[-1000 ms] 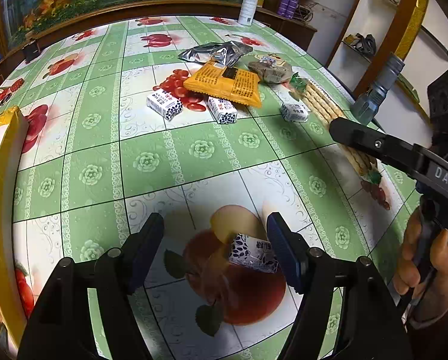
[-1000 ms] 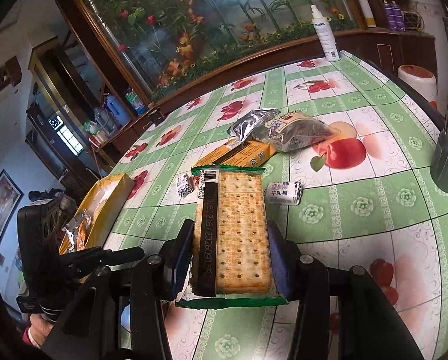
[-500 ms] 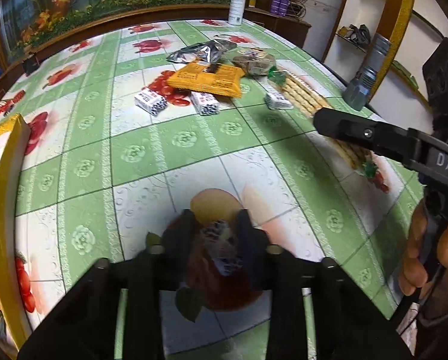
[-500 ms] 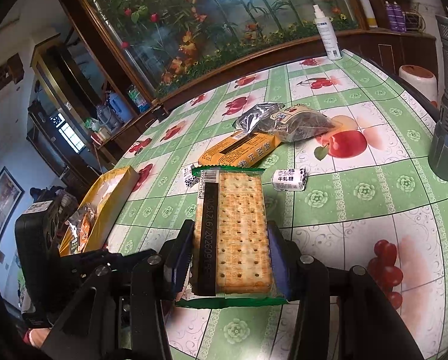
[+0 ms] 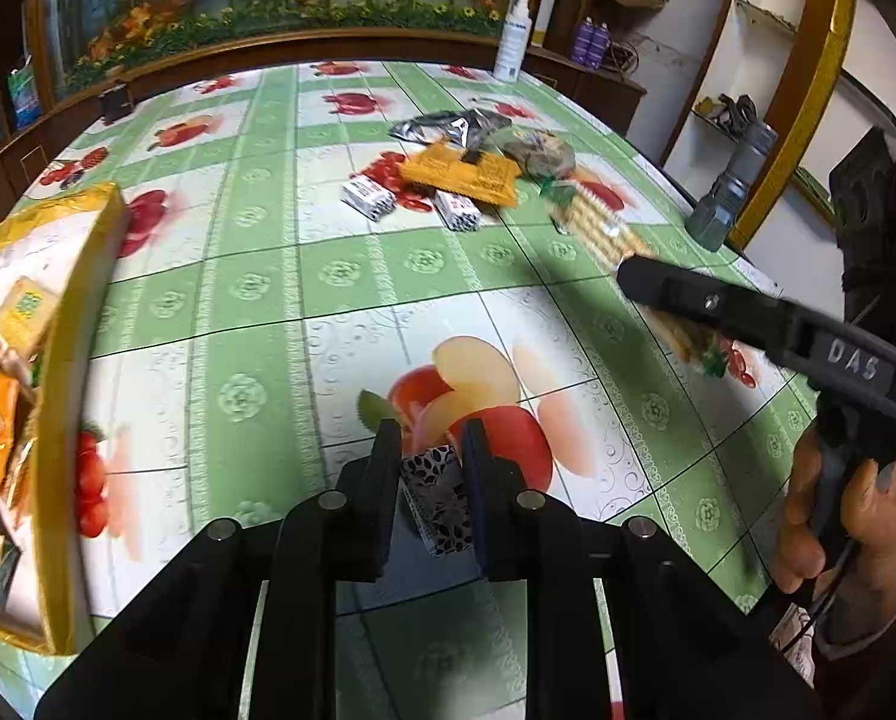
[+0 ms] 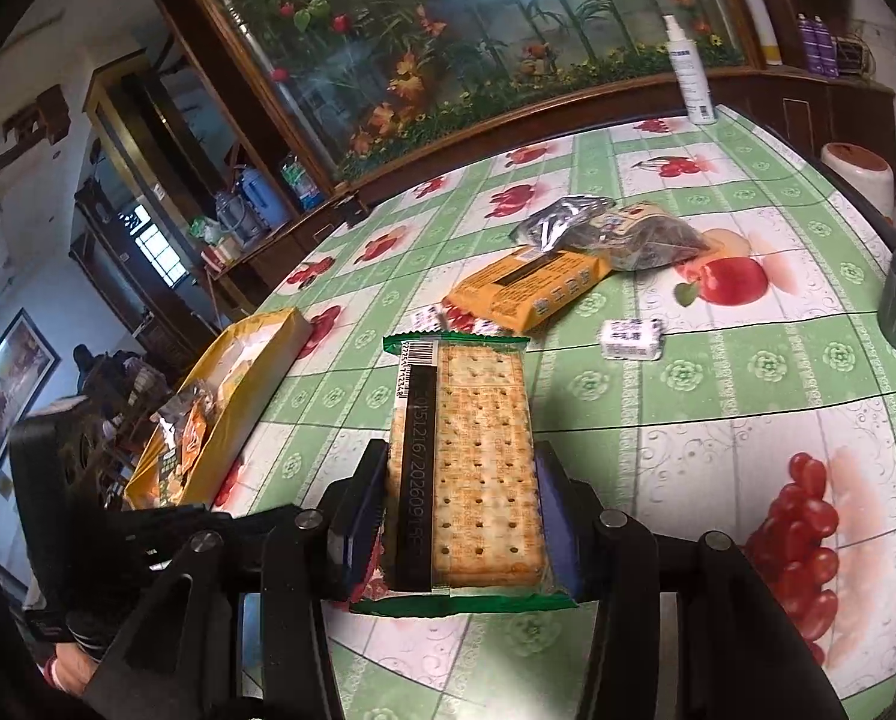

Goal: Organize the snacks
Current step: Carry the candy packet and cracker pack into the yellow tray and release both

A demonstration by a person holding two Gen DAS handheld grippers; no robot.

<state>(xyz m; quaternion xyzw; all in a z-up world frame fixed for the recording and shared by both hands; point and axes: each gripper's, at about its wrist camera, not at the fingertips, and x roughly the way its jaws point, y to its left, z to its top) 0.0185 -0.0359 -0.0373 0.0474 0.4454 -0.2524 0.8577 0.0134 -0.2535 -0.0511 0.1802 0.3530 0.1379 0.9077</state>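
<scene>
Left wrist view gave me the left gripper [image 5: 431,450] clamped tight on a small patterned candy [image 5: 438,504] above the table [image 5: 255,300]'s near edge; only the right wrist view showed my right gripper [image 6: 457,510] pinching the cracker pack [image 6: 466,468].

My fingers [image 5: 387,480] look like matt black plastic, with bright metal pins at their joints. Between them the small candy packet [image 5: 438,501] has a smooth, printed black-and-white wrapper. The counter [image 5: 255,300] wears a glossy, smooth plastic cloth printed with green squares and fruit. In my other fingers [image 6: 363,516] the cracker pack [image 6: 478,468] is clear shiny film over dry, pitted biscuits, with green printed ends. Toward the counter's far edge lie a crinkled silver foil bag [image 6: 559,222] and a glossy orange packet [image 6: 529,288]. At its right edge stands a dull grey metal flashlight [image 5: 727,192]. The yellow box [image 6: 255,372] at the left edge looks like smooth card.
</scene>
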